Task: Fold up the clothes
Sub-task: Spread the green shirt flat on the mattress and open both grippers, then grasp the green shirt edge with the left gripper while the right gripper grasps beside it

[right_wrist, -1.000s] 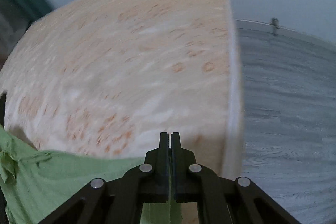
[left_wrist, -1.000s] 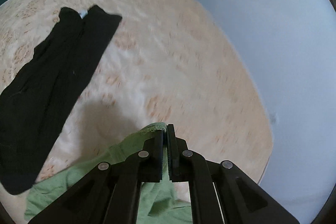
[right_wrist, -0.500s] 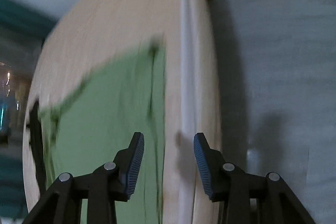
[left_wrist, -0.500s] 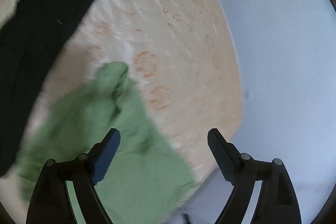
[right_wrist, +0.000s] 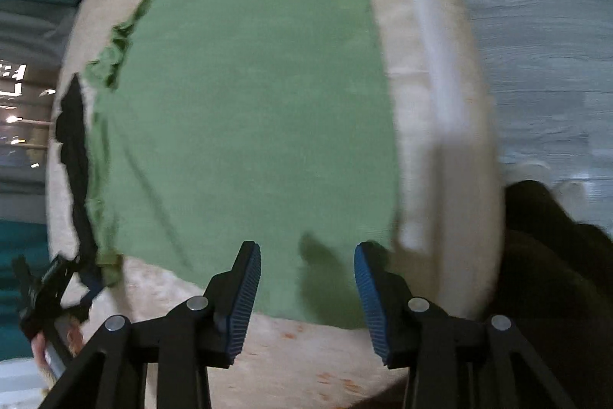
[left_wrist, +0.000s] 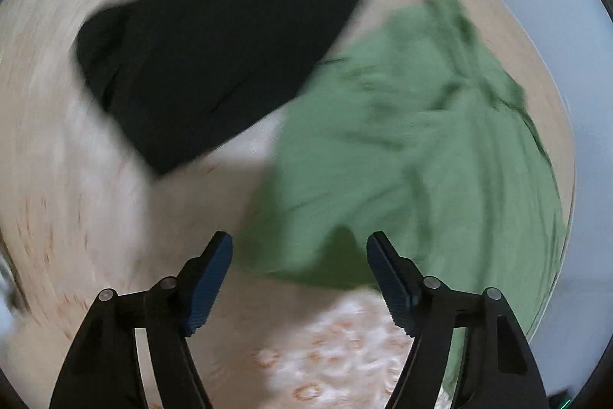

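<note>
A green garment [left_wrist: 421, 140] lies spread on the bed, rumpled along its far side, and it fills the middle of the right wrist view [right_wrist: 249, 110]. A folded black garment [left_wrist: 222, 37] lies to its left, overlapping one green corner; the right wrist view shows only a strip of the black garment [right_wrist: 72, 140]. My left gripper [left_wrist: 300, 271] hangs above the green garment's near edge, jaws closing, pads pressing on nothing. My right gripper [right_wrist: 306, 278] is over the near hem by the bed's side, jaws opening, nothing gripped. Both views are motion-blurred.
The bed [left_wrist: 76, 198] has a cream cover with orange flowers; its side edge [right_wrist: 440, 102] drops to a grey plank floor [right_wrist: 544, 25]. A dark shape [right_wrist: 555, 275] sits low beside the bed. The other gripper [right_wrist: 49, 290] and a hand [right_wrist: 38, 344] show at lower left.
Both grippers were shut on the green garment a second ago; they have let go and opened. The garment now lies flat, and both grippers have swung back to its near edge.
</note>
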{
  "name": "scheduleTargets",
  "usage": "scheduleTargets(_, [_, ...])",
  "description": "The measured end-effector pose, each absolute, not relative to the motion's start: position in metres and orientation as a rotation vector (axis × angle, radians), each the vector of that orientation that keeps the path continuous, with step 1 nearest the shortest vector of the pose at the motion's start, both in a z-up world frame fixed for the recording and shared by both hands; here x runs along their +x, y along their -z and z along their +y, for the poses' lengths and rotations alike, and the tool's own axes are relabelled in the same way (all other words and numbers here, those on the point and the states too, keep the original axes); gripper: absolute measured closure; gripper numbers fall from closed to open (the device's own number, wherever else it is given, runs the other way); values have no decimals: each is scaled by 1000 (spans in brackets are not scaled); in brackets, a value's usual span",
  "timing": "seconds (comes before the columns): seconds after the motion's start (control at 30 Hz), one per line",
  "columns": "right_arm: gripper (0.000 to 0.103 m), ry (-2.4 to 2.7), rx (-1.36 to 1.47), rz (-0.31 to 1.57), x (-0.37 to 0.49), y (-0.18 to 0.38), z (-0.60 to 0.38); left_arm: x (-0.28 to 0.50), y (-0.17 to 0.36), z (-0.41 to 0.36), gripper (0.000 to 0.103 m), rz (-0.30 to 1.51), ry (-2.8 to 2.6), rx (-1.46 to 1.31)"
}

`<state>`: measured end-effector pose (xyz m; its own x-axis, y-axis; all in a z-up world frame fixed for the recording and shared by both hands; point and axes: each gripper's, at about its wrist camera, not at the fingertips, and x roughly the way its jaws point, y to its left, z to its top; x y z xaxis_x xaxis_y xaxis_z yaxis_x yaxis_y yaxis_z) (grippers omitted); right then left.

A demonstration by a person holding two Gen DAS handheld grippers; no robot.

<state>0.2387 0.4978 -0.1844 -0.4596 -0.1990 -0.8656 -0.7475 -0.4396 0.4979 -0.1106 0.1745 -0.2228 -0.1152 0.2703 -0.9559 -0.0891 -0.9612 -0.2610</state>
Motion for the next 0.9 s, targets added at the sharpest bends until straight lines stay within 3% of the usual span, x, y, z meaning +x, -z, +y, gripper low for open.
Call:
scheduleTargets(0.17, [55, -1923, -1387, 1376, 246, 194, 497, -131, 232, 150, 28, -423, -2182, -1968])
scheduleTargets(0.37, [54, -1944, -1406, 1385, 234, 204, 490, -138, 242, 180, 31, -359, -2141, -1977])
scheduleTargets(0.5, [54, -1965, -1421, 1353, 230, 203, 485, -134, 241, 210, 58, -305, -2016, -1969])
scheduleTargets(0.6, [57, -1991, -1404, 1382, 229, 203, 480, -133, 247, 222, 89, -287, -1982, -1994])
scheduleTargets(0.63, [70, -2000, -1402, 1385, 230, 202, 479, -133, 249, 221, 97, -322, -1965, -2007])
scheduleTargets(0.7, [96, -2020, -1397, 1392, 230, 201, 476, -135, 245, 211, 97, -408, -1981, -2028])
scheduleTargets(0.9, [97, -1997, -1313, 1463, 252, 171, 472, -152, 179, 163, 98, -368, -2165, -1931])
